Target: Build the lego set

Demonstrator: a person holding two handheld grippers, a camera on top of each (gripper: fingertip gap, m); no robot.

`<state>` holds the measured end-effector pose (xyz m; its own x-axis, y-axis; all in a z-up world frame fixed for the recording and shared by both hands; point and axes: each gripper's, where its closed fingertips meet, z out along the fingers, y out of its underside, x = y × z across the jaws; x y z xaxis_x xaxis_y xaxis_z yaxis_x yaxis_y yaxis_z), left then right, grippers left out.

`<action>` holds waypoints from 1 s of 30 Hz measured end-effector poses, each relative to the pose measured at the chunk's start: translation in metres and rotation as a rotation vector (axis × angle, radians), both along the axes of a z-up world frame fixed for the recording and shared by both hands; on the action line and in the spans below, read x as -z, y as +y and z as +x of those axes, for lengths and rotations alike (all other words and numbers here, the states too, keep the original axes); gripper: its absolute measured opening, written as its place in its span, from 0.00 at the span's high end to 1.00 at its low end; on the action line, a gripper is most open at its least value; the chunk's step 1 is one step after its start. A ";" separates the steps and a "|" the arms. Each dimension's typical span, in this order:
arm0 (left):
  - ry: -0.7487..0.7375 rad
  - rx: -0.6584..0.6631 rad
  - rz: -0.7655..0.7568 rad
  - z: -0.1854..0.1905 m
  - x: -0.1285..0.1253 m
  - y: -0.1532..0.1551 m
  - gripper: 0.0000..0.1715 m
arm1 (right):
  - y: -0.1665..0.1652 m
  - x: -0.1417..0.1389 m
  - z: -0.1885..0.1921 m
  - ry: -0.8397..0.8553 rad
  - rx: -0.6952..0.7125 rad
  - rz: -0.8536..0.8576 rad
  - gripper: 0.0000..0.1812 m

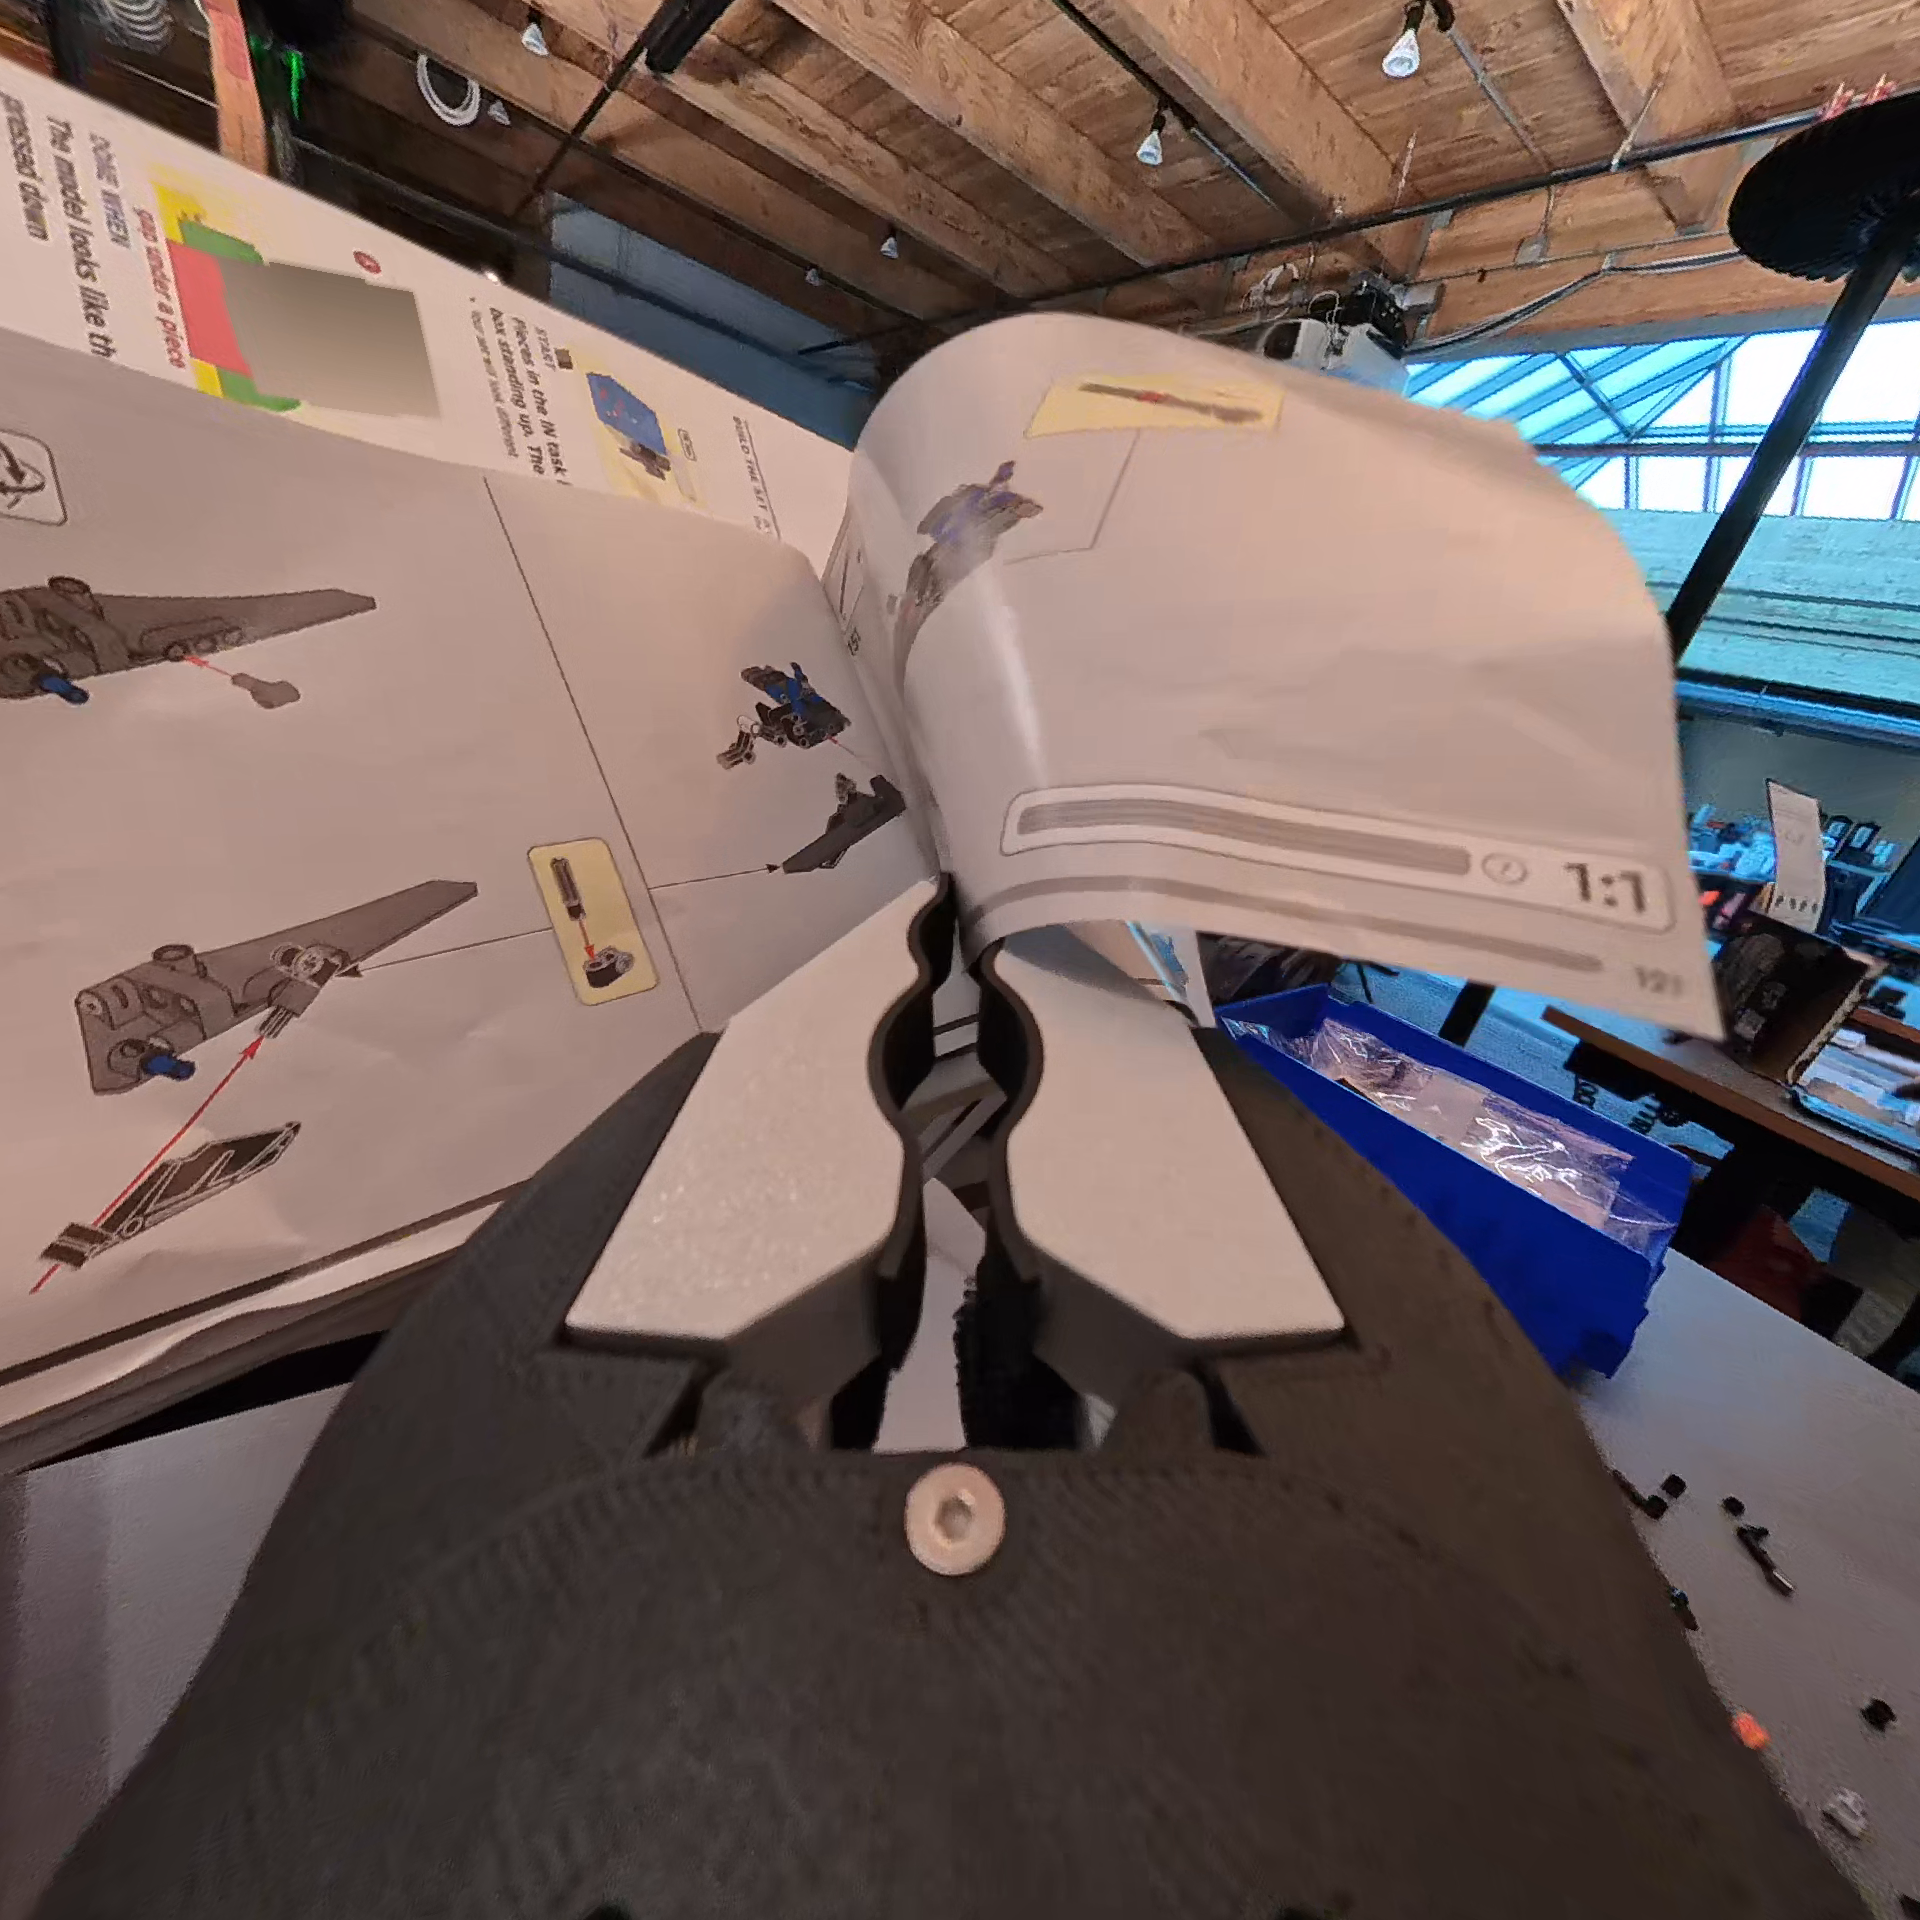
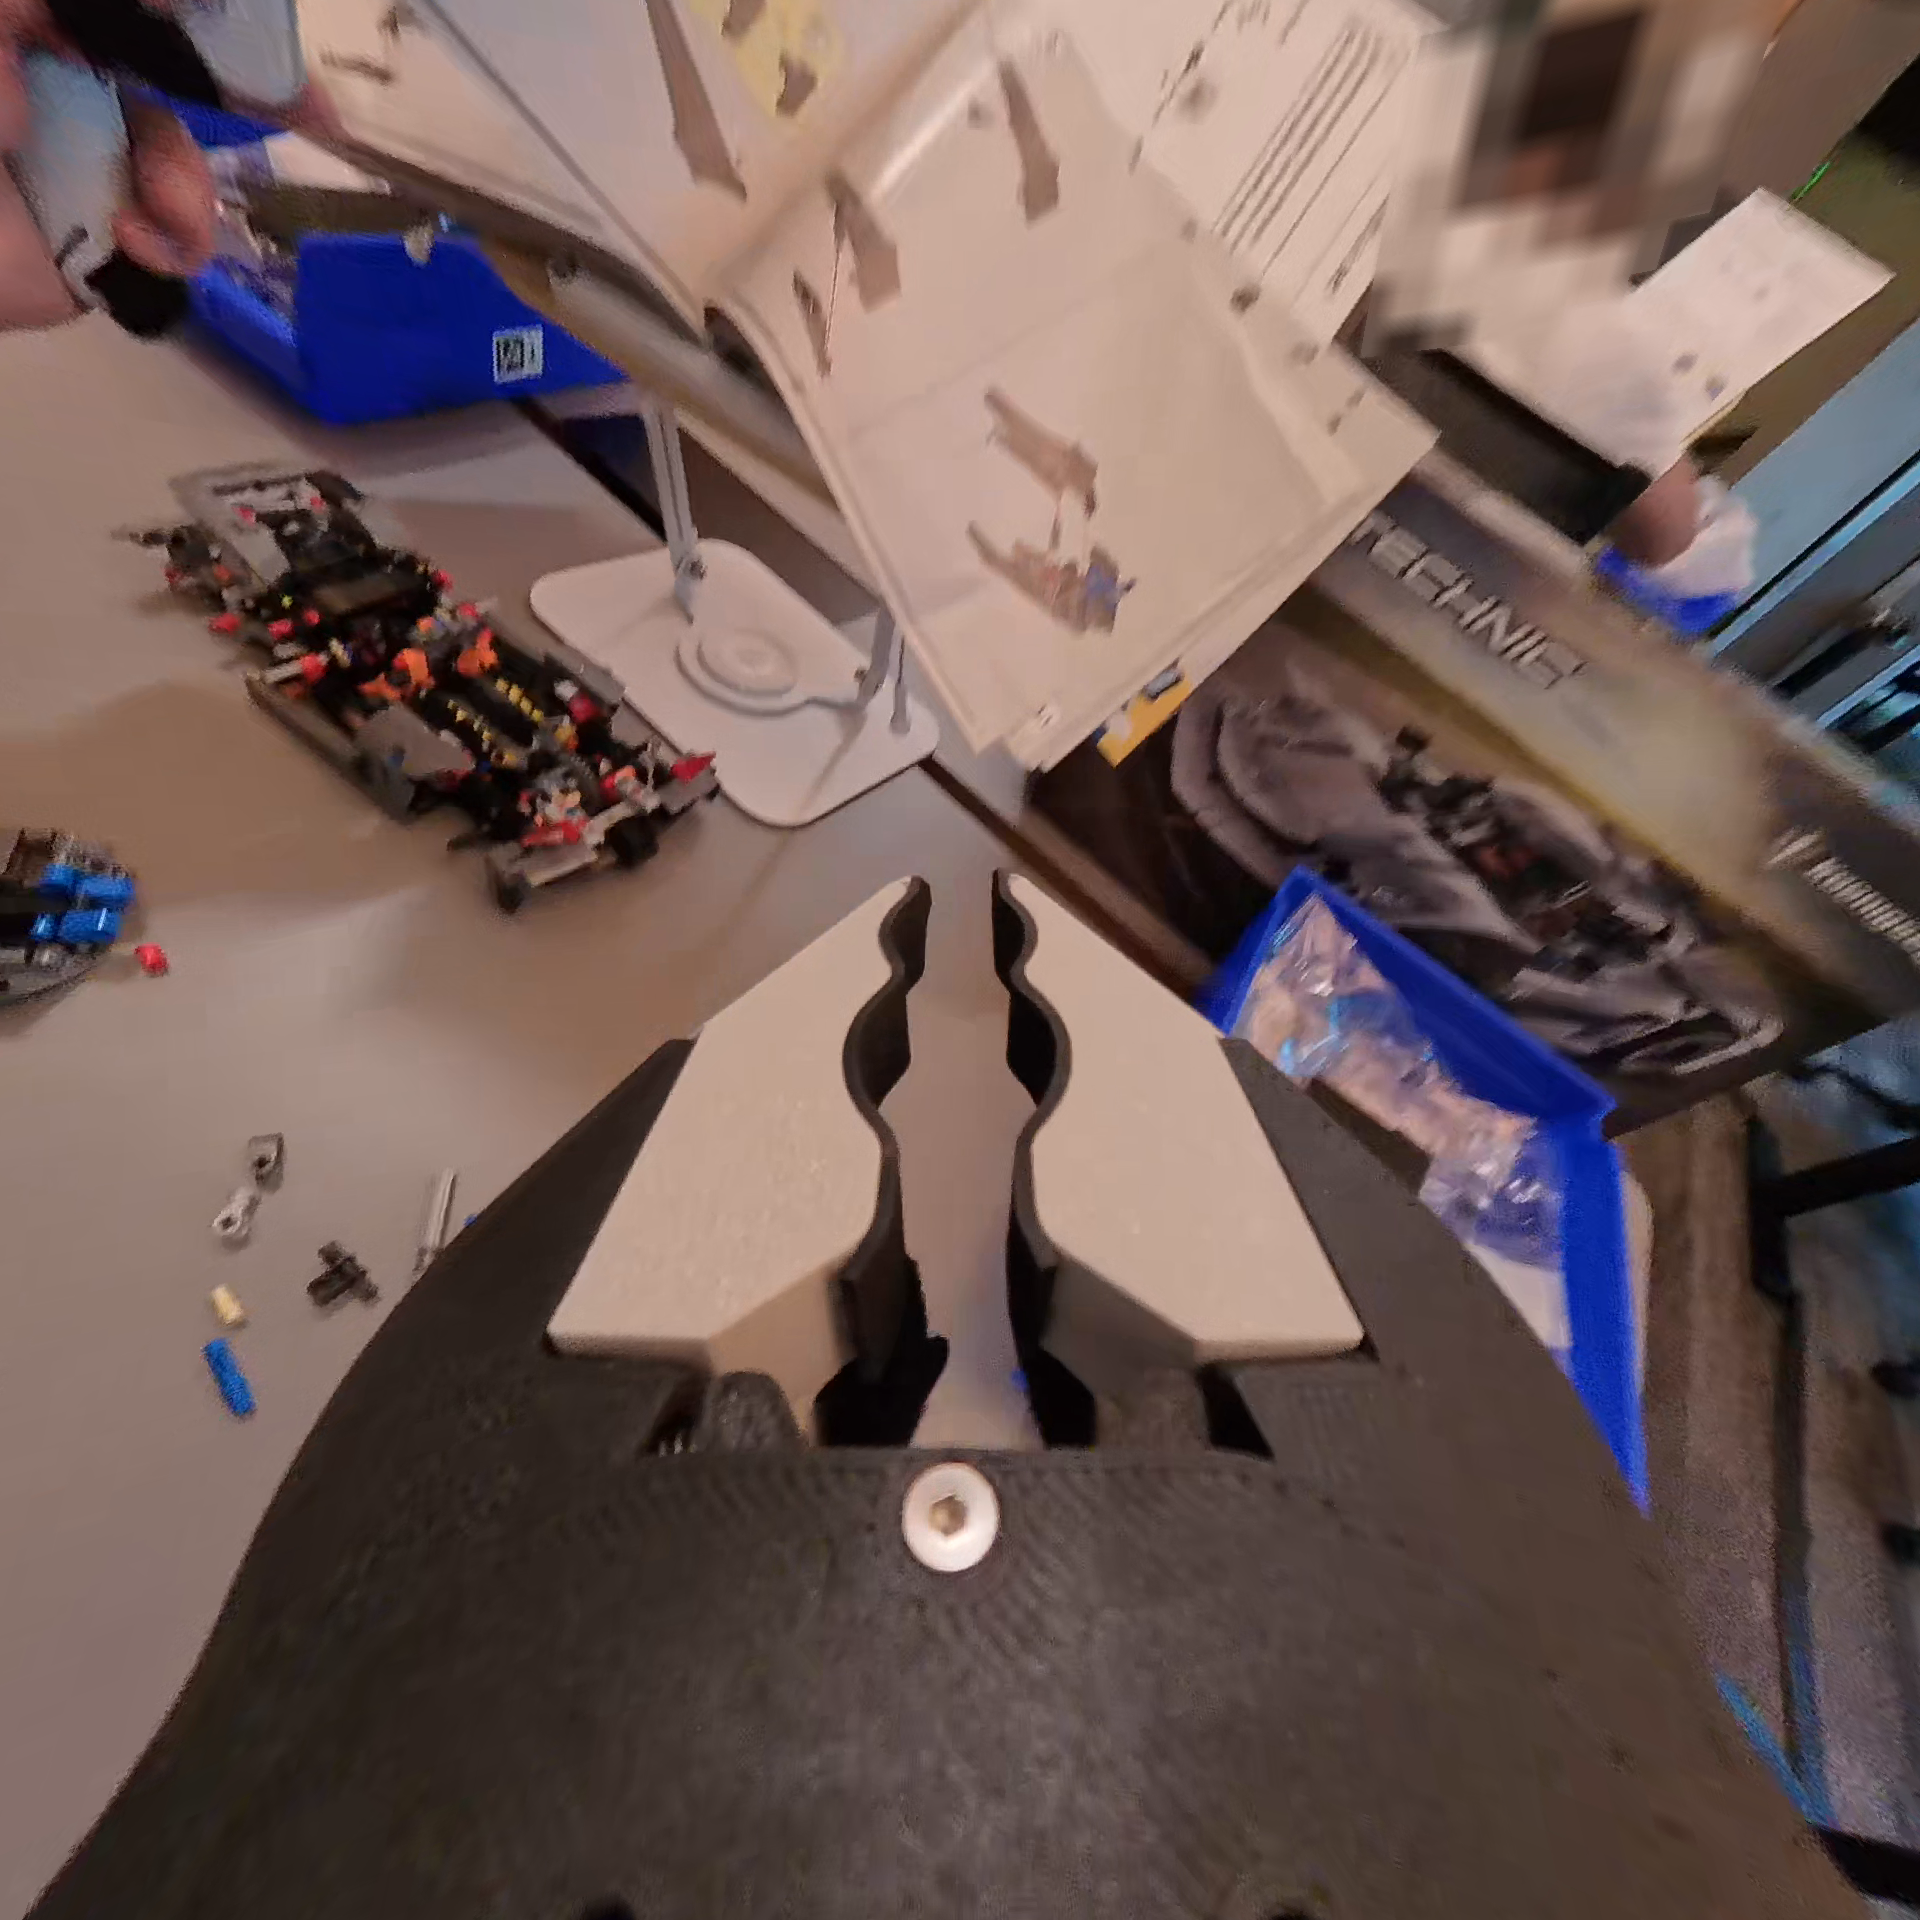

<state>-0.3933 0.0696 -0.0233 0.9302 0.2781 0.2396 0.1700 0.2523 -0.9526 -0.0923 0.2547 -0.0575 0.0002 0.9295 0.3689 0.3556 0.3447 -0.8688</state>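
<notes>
The left gripper [image 1: 961, 914] pinches the lower edge of a curling page [image 1: 1299, 665] of the instruction booklet [image 1: 312, 831], whose open spread lies to its left. A blue bin [image 1: 1558, 1278] of plastic bags sits to its right. The right gripper [image 2: 956, 894] hangs above the table [image 2: 312, 1039] holding nothing, its fingers a narrow gap apart — the half-built lego car [image 2: 436, 675] lies ahead to its left, loose pieces [image 2: 281, 1257] nearer on that side, the booklet stand [image 2: 748, 675] just ahead.

Timber ceiling [image 1: 1039, 135], skylight windows [image 1: 1766, 416]
</notes>
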 end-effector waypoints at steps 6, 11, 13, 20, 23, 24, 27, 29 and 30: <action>0.135 -0.017 -0.051 0.029 -0.009 0.017 1.00 | 0.000 0.058 0.001 -0.111 -0.006 -0.078 0.95; 0.165 -0.023 -0.071 0.046 -0.009 0.033 1.00 | -0.001 0.075 0.000 -0.135 -0.010 -0.118 0.95; 0.156 -0.028 -0.062 0.046 -0.008 0.035 1.00 | -0.002 0.077 -0.001 -0.139 -0.012 -0.119 0.95; 0.128 -0.046 -0.040 0.041 -0.002 0.029 1.00 | -0.001 0.085 0.000 -0.158 0.000 -0.117 0.95; 0.111 -0.043 -0.029 0.038 -0.002 0.025 1.00 | 0.002 0.090 0.001 -0.171 0.013 -0.129 0.94; 0.113 -0.043 -0.031 0.037 -0.002 0.025 1.00 | 0.003 0.093 0.002 -0.178 0.017 -0.131 0.94; 0.115 -0.037 -0.032 0.038 -0.002 0.026 1.00 | 0.005 0.096 0.004 -0.186 0.027 -0.134 0.94; 0.117 -0.037 -0.034 0.039 -0.001 0.026 1.00 | 0.006 0.097 0.005 -0.189 0.031 -0.140 0.94; 0.118 -0.036 -0.034 0.039 -0.001 0.027 1.00 | 0.007 0.098 0.006 -0.193 0.033 -0.142 0.93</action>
<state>-0.3542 0.0961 -0.0219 0.9406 0.3179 0.1195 0.0480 0.2238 -0.9734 -0.0865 0.2617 -0.1554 -0.0260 0.9728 0.2304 0.5290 0.2089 -0.8225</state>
